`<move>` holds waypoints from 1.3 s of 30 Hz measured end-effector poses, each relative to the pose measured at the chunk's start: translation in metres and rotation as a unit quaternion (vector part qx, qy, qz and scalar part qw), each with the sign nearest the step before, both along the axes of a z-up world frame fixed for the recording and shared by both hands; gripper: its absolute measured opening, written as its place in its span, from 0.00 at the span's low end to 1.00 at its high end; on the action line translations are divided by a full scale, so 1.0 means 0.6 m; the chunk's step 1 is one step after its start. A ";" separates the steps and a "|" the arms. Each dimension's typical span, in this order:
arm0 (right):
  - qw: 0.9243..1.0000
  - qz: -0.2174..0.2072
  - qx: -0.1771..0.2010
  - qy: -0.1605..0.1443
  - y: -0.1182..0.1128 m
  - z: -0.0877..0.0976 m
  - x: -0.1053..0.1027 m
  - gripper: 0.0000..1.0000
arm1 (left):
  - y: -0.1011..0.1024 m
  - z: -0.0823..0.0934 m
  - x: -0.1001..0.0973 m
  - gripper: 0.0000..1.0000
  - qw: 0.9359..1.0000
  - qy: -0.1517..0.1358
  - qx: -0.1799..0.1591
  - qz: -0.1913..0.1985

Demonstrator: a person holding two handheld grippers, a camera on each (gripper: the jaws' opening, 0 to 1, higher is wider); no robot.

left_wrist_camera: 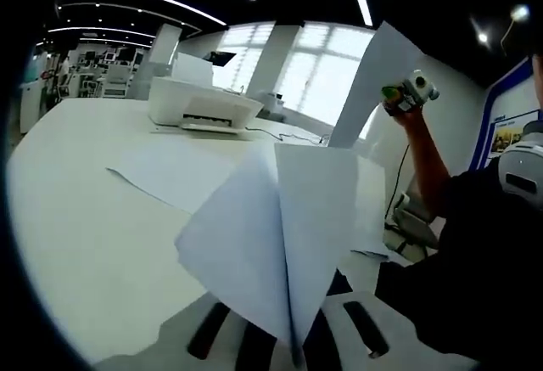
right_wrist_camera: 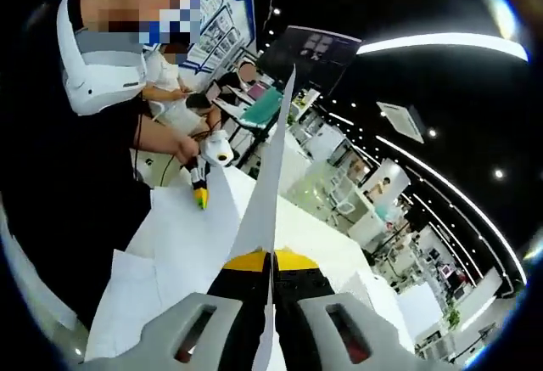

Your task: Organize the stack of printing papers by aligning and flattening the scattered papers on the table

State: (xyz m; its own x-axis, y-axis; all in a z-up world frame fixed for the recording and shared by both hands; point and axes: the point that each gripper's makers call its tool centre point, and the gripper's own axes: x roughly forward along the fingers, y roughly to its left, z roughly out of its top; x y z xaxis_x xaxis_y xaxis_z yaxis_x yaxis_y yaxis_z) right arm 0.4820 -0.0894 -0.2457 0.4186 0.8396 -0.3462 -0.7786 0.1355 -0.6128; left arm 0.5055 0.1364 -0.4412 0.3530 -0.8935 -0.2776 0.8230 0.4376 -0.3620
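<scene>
A white table [left_wrist_camera: 76, 218] is spread across the left gripper view, with a white printer [left_wrist_camera: 204, 105] set near its far edge. Two loose sheets [left_wrist_camera: 170, 171] are seen lying flat on the tabletop, one toward the printer and one near the edge by the person [left_wrist_camera: 475, 244]. A third sheet, the folded sheet [left_wrist_camera: 271, 235], is clamped between the closed jaws of the left gripper [left_wrist_camera: 293, 341] and is raised above the table. A fourth, the raised sheet [right_wrist_camera: 267, 184], is pinched edge-on by the right gripper [right_wrist_camera: 271, 282], its jaws pressed narrow on the paper, and is held up in the air.
</scene>
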 end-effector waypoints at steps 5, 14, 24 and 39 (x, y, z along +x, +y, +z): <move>1.000 0.020 -0.021 0.009 0.009 -0.008 -0.007 0.00 | -0.001 -0.002 0.000 0.07 1.000 0.000 0.000 -0.002; 0.996 0.053 -0.066 0.033 0.035 -0.033 -0.013 0.00 | 0.000 -0.002 -0.002 0.07 1.000 -0.001 -0.001 -0.004; 0.987 0.092 -0.116 0.061 0.069 -0.054 -0.019 0.00 | 0.001 -0.002 -0.004 0.07 1.000 -0.004 0.000 -0.008; 0.976 0.097 -0.166 0.101 0.093 -0.088 -0.007 0.00 | -0.007 0.000 -0.008 0.07 1.000 -0.008 0.003 -0.019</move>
